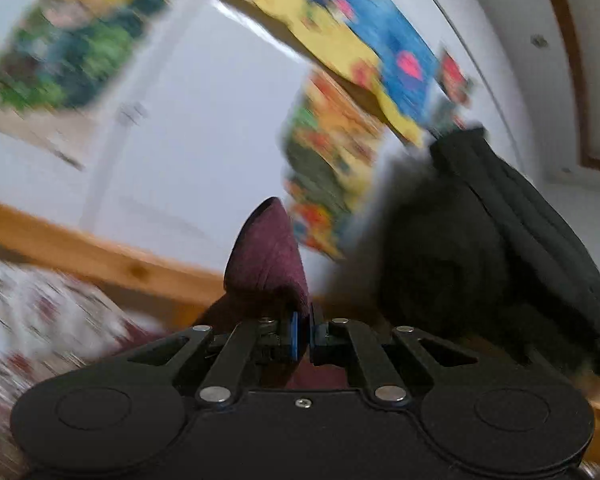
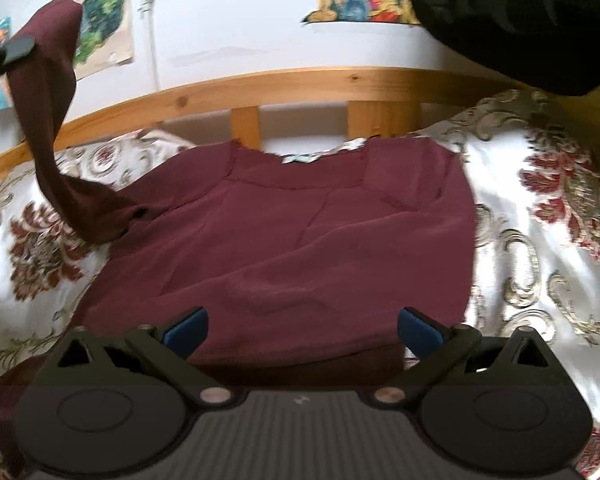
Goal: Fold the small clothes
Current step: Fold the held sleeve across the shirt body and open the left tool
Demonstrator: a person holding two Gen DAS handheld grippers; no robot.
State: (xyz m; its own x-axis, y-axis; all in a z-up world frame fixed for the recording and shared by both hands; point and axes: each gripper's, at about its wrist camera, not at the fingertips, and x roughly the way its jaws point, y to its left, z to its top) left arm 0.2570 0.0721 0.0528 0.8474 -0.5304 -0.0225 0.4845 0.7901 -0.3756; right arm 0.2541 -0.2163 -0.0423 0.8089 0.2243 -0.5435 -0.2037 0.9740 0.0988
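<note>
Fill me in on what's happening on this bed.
A person is folding a maroon top spread on a floral bedspread, using a hand-held gripper in each hand. The left hand-held gripper is shut on the end of one sleeve and holds it lifted off the bed, up near the wall posters. The right hand-held gripper is open above the top's near hem, gripping nothing.

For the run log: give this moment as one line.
left gripper: jaws shut on sleeve, lifted off bedspread | right gripper: jaws open over hem | maroon top: flat, unfolded
</note>
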